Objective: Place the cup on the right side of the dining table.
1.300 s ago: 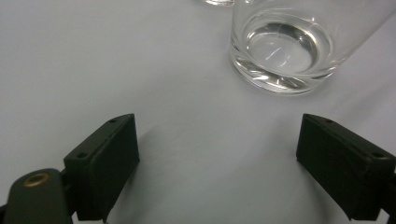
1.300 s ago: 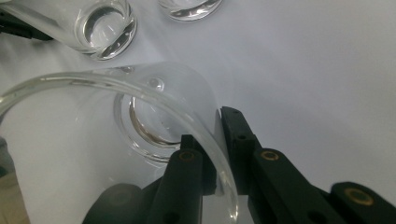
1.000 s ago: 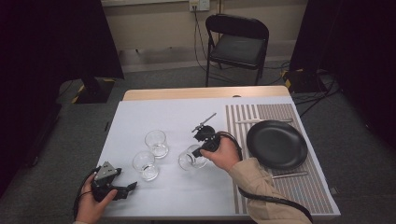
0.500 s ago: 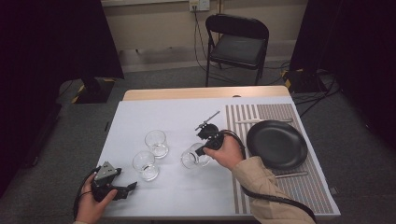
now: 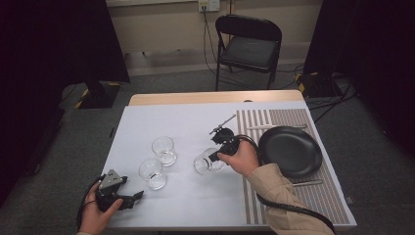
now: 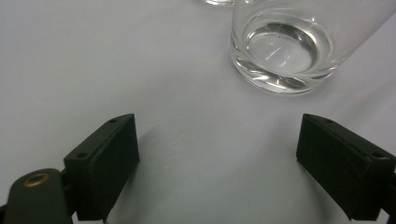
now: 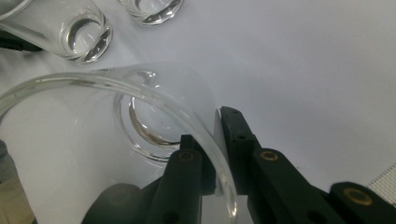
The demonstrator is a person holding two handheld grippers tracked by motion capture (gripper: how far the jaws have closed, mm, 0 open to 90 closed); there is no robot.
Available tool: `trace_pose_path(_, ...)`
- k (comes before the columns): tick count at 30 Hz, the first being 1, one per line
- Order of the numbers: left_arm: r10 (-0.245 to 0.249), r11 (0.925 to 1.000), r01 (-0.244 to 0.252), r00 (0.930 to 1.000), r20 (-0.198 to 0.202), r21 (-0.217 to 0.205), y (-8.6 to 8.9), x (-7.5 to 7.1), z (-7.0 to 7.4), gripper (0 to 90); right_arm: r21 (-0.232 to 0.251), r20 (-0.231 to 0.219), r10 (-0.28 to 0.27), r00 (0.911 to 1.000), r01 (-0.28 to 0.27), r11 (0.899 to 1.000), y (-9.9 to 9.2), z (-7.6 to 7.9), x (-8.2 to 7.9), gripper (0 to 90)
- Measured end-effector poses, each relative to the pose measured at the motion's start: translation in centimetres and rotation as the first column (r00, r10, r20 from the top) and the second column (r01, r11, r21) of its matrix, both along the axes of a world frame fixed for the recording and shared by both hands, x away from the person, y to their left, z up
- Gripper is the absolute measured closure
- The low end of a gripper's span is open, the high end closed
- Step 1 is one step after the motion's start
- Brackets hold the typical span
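Three clear glasses are on the white table [image 5: 195, 122]: two upright at centre-left, the farther glass [image 5: 163, 150] and the nearer glass [image 5: 152, 173], and a tilted glass [image 5: 207, 161] to their right. One black plate [image 5: 289, 151] lies on the striped mat [image 5: 274, 122] at right; a chair [image 5: 248, 46] stands beyond. The right gripper [image 7: 218, 154] pinches the tilted glass's rim, jaws nearly closed on its wall. The left gripper [image 6: 219, 154] rests near-left, jaws wide apart, holding nothing.

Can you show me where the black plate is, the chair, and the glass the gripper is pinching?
black plate [image 5: 289, 152]: high view, its flat middle.
chair [image 5: 248, 48]: high view, the seat.
pinched glass [image 5: 205, 163]: high view, its tilted side wall; the right gripper [image 5: 219, 153] grips its rim.
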State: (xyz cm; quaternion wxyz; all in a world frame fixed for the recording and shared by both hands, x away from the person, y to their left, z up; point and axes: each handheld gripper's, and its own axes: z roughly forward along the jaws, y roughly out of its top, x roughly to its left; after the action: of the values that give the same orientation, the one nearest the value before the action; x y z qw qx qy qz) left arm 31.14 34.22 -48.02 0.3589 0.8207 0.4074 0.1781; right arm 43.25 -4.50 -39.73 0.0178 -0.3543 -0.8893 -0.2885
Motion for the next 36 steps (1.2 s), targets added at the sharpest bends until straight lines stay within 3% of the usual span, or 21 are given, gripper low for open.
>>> trace_pose_path(36,0.000,1.0000,0.000,1.0000,0.000,0.000,0.0,0.0,0.0,12.2,0.000,-0.001,-0.111,0.9938,0.111,0.994,-3.8,0.3,1.2,84.8)
